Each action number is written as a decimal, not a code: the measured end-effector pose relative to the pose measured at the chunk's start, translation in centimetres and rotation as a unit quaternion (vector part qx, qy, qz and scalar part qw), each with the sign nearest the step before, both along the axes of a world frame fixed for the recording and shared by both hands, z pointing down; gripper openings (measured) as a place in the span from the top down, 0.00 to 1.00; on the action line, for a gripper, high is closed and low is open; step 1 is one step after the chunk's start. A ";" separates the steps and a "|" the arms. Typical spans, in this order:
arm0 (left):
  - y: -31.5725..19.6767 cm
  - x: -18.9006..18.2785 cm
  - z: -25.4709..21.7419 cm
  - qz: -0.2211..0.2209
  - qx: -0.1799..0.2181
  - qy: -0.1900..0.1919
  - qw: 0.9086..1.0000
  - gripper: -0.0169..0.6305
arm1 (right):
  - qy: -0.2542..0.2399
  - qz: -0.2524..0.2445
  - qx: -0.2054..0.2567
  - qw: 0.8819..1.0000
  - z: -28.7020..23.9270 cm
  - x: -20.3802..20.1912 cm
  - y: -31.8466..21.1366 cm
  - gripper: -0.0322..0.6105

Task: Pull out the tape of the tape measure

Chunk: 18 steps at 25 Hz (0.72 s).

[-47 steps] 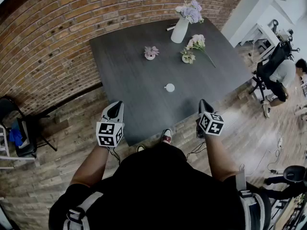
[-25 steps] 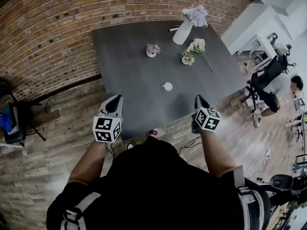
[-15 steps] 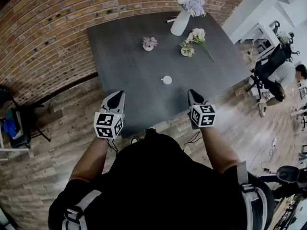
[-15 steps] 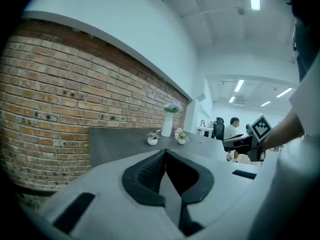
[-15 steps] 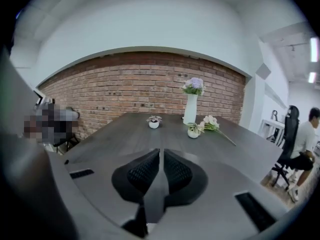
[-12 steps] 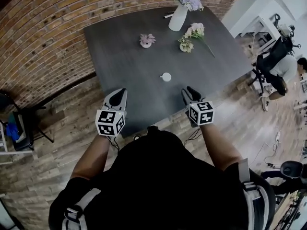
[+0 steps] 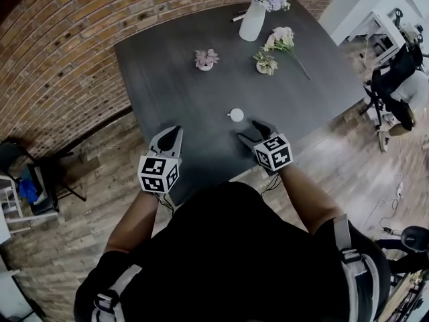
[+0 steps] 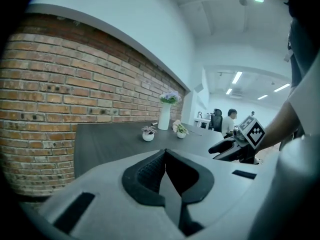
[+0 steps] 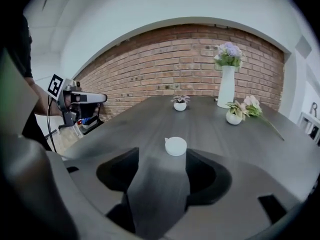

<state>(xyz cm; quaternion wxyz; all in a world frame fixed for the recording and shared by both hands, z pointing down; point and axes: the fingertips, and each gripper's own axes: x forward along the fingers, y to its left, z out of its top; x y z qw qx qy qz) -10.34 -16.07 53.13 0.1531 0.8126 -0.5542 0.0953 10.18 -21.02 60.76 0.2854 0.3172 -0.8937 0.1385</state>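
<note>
Where the task stands: only the approach is seen to be under way; no tape is drawn out, and the grasp, the bracing of the case and the pull itself are all judged to be left.
Clock convention: 12 o'clock is taken as straight away from the person in the head view.
Tape measure (image 7: 236,115): a small round white case is seen lying flat on the surface (image 7: 167,72), towards 6 o'clock of its middle and short of the near edge; it is touched by nothing. The tape's end tab is too small to be made out.
Right gripper (image 7: 249,131): it is held over the near edge of the surface, with the case near it at 11 o'clock. Its jaws are parting and nothing is caught between them; in the right gripper view the case is seen just ahead of the gap and in line with it.
Left gripper (image 7: 171,134): it is held at 9 o'clock of the right gripper, well apart from the case, at the near left edge of the surface. Its jaws are pressed together on nothing.
Other items: a white vase (image 7: 253,22) of flowers is placed at 12 o'clock of the case, at the far edge; a small potted plant (image 7: 206,60) is set at 11 o'clock and a second small pot (image 7: 266,64) at 1 o'clock, all well apart from the case.
Next step, as judged: the case would have to be taken by one gripper and the tape's end by the other before any pull can be made.
</note>
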 end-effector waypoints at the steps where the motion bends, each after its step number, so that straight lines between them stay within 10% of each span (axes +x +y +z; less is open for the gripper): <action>1: -0.4 -0.2 0.2 -0.005 -0.004 0.000 1.000 0.96 | 0.007 -0.008 -0.004 1.000 0.5 -0.2 -0.6 0.49; 18: -4.6 0.6 1.2 -0.034 -0.023 0.020 0.999 0.96 | 0.061 -0.090 -0.030 0.994 4.4 -2.9 -5.6 0.49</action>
